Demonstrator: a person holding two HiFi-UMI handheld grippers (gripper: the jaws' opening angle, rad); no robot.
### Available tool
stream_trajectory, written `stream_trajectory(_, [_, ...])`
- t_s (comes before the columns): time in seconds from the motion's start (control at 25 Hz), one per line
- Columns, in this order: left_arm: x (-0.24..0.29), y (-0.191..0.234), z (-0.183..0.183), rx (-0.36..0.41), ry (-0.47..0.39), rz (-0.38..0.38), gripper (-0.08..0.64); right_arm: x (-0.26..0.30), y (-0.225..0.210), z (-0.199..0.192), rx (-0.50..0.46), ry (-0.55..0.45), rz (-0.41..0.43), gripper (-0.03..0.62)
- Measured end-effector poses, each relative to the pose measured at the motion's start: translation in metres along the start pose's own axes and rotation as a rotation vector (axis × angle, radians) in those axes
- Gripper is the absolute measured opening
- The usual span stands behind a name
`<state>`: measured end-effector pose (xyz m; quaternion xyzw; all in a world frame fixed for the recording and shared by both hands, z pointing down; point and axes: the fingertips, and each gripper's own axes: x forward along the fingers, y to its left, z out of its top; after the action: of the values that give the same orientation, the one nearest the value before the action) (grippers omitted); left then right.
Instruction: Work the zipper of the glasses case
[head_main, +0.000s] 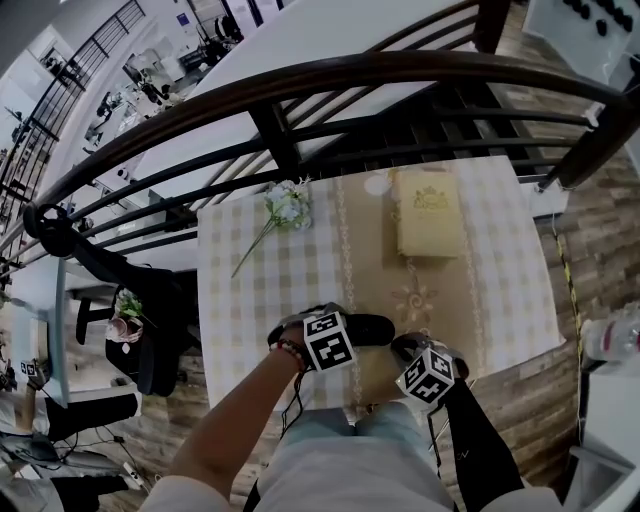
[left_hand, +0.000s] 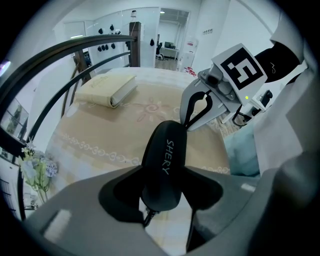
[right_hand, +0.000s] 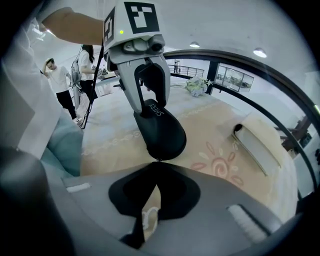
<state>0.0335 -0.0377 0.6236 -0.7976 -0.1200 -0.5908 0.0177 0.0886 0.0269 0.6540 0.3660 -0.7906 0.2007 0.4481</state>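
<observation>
The table (head_main: 250, 290) carries a checked cloth with a beige runner down its middle. A cream book (head_main: 430, 212) lies closed on the runner toward the table's far edge. An artificial flower sprig (head_main: 288, 205) lies at the table's far left. The black glasses case (left_hand: 165, 165) is at the table's near edge, over the runner, held up on its edge. The left gripper (left_hand: 162, 192) is clamped across one end of the case, a pad against each side. The right gripper (right_hand: 158, 162) has its jaws drawn fully together, with the tips pinching the small zipper pull (right_hand: 158, 160) at the case's opposite end.
</observation>
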Motion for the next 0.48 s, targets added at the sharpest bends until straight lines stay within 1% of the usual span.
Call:
stream_trajectory(0.16, [0.002, -0.001, -0.001, 0.005, 0.012, -0.006, 0.219, 0.0, 0.007, -0.001, 0.019, 0.004, 0.015, 0.029])
stream_trajectory(0.32, [0.001, -0.001, 0.0, -0.007, 0.007, -0.002, 0.219, 0.0, 0.011, 0.001, 0.099, -0.001, 0.011, 0.029])
stream_trajectory(0.48, [0.001, -0.001, 0.0, -0.024, -0.006, -0.002, 0.219, 0.005, 0.02, 0.006, 0.154, 0.001, 0.013, 0.029])
